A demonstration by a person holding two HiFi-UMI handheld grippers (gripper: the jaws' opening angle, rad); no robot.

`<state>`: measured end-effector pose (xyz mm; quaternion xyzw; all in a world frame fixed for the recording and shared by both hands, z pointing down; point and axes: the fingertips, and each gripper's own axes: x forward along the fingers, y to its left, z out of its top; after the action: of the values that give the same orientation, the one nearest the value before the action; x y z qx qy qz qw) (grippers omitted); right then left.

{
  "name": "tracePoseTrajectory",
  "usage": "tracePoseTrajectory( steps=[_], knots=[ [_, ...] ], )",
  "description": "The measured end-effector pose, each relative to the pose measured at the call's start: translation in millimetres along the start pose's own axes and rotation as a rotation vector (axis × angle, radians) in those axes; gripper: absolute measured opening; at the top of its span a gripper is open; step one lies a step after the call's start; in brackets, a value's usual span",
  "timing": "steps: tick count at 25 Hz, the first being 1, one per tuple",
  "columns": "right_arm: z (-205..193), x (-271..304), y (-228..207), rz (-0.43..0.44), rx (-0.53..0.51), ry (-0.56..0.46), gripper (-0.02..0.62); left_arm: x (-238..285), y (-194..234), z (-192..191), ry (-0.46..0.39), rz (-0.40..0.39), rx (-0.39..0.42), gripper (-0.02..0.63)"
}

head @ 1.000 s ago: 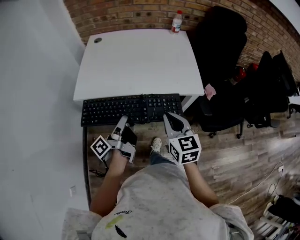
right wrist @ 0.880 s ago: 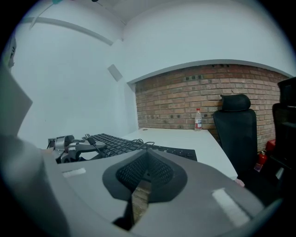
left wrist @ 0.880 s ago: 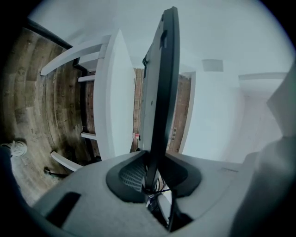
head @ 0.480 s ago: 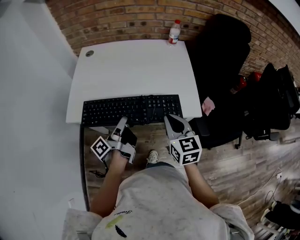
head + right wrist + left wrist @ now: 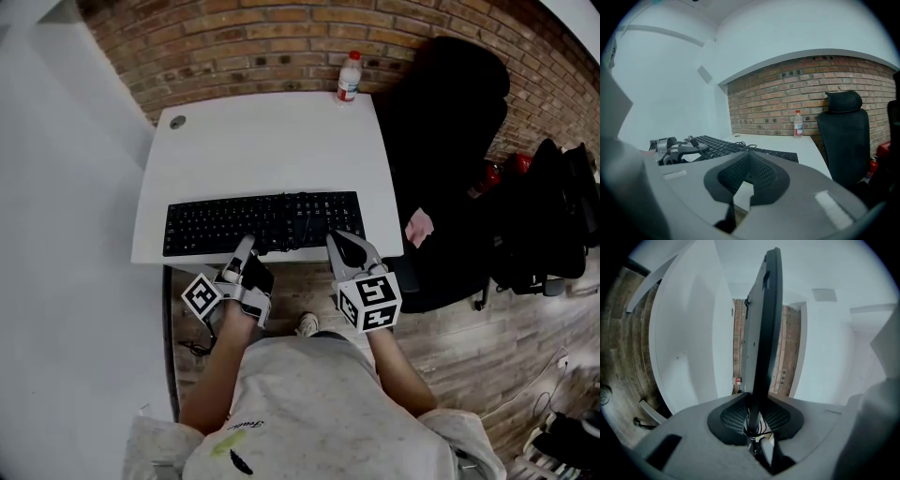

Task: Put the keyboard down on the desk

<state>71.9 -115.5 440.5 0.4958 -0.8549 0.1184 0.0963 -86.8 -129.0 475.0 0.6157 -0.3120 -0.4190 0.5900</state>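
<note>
A black keyboard lies level over the front strip of the white desk; I cannot tell whether it rests on it. My left gripper is shut on the keyboard's near edge, left of its middle. In the left gripper view the keyboard runs edge-on out from between the pads of that gripper. My right gripper is shut, its tips at the keyboard's near edge further right. Nothing sits between its jaws in the right gripper view, with the keyboard just beyond.
A water bottle stands at the desk's back right corner against the brick wall. A black office chair stands to the desk's right, with a pink item on it. Dark bags stand further right on the wooden floor.
The keyboard has moved forward with both grippers, from in front of the desk's near edge to over the desk's front strip. The grips look unchanged.
</note>
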Motion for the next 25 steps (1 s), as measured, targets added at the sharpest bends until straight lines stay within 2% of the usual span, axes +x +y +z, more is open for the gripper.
tracePoseTrajectory(
  steps=[13,25],
  knots=[
    [-3.0,27.4,-20.7,0.015,0.038,0.007,0.011,28.1,9.4,5.4,0.014,0.030,0.018,0.072],
    [7.3,110.3,-23.1,0.029,0.019,0.055,0.011,75.9,40.5,64.7,0.016,0.054,-0.012,0.072]
  ],
)
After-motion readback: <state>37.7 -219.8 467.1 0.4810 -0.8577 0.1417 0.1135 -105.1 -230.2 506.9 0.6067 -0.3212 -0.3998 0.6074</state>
